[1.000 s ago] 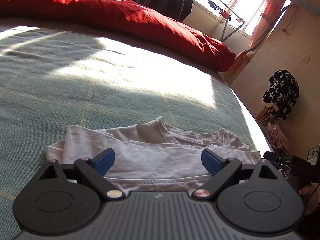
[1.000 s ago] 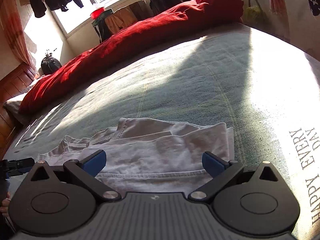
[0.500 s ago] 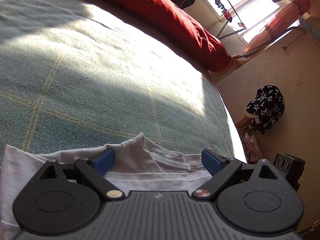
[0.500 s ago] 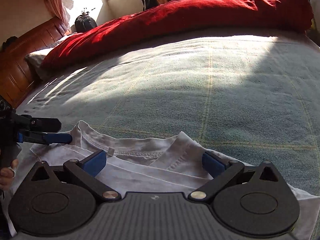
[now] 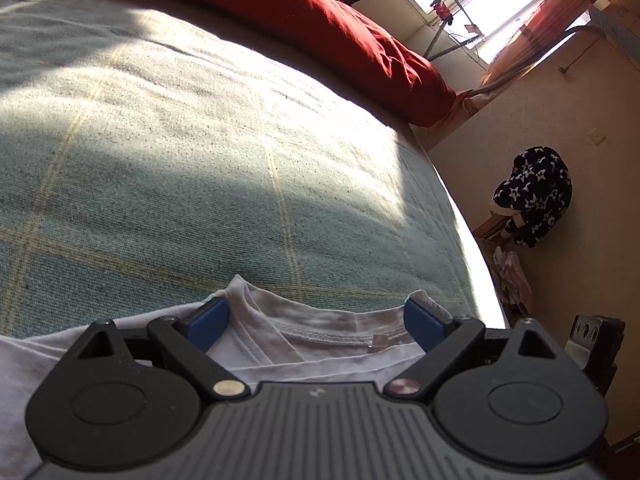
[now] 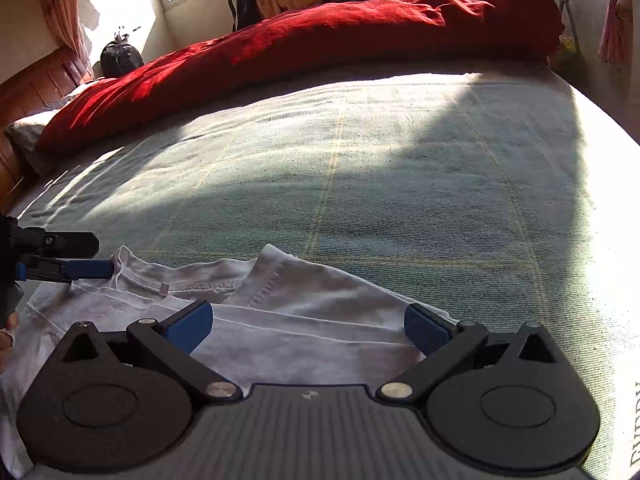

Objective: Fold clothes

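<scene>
A white T-shirt (image 5: 320,344) lies flat on the green checked bedspread (image 5: 200,184), near its front edge. Its ribbed collar (image 5: 328,326) with a small tag sits between the blue pads (image 5: 208,322) of my open left gripper (image 5: 316,324), low over the cloth. In the right wrist view the T-shirt (image 6: 304,320) shows a folded-over sleeve hem (image 6: 266,280). My right gripper (image 6: 308,328) hovers open over the shirt's body, holding nothing. The left gripper (image 6: 80,269) appears there from the side, its blue tip at the collar's left edge.
A red duvet (image 6: 320,52) is piled along the far side of the bed. The bed's edge (image 5: 468,248) drops to the floor at the right, where a dark star-patterned garment (image 5: 532,196) sits. A wooden headboard (image 6: 36,88) stands at the left.
Both grippers have moved forward over the shirt, from its bottom hem up to the collar. Both stay open and the shirt has not visibly moved.
</scene>
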Motion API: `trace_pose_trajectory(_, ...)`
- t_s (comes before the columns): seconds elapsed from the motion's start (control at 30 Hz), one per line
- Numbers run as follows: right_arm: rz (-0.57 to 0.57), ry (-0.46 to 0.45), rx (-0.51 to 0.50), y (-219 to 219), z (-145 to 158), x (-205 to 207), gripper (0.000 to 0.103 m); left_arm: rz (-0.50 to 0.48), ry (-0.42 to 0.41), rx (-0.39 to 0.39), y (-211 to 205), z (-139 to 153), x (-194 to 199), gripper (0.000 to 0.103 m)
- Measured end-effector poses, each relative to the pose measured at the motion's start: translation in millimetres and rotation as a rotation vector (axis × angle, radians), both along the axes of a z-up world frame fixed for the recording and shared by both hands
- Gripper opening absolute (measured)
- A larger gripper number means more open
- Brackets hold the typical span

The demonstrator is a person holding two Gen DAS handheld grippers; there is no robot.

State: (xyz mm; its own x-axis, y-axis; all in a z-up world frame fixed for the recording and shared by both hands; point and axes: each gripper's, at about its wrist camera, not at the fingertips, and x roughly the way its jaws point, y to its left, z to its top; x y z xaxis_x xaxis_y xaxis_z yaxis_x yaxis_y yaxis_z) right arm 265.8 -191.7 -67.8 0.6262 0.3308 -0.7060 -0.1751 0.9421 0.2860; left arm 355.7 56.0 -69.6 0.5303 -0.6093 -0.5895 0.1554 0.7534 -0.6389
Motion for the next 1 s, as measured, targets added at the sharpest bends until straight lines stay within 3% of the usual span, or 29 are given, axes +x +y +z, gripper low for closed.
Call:
trace_pose_trajectory(0.3,-0.053,-0.083,0.059,-14,46,-57,0.103,-0.014,-0.112,0.133,11,72,-76,0.095)
trace_pose_trajectory(0.4,-0.047,-0.068,0.072,-12,42,-82,0.103,-0.016,-0.128,0.185,16,82,-114,0.097)
trace_pose_trajectory(0.57,-0.036,-0.04,0.092,-9,34,-125,0.103,-0.025,-0.109,0.246,21,67,-182,0.097)
trace_pose_trajectory(0.73,-0.024,-0.012,0.113,-5,26,-167,0.103,-0.078,-0.057,0.225,18,35,-236,0.097)
trace_pose_trajectory(0.83,-0.018,0.012,0.12,-2,18,-182,0.103,-0.063,-0.004,0.245,16,17,-254,0.097)
trace_pose_trajectory(1.0,-0.025,0.033,0.101,-1,7,-197,0.103,-0.044,-0.066,0.26,14,30,-271,0.097)
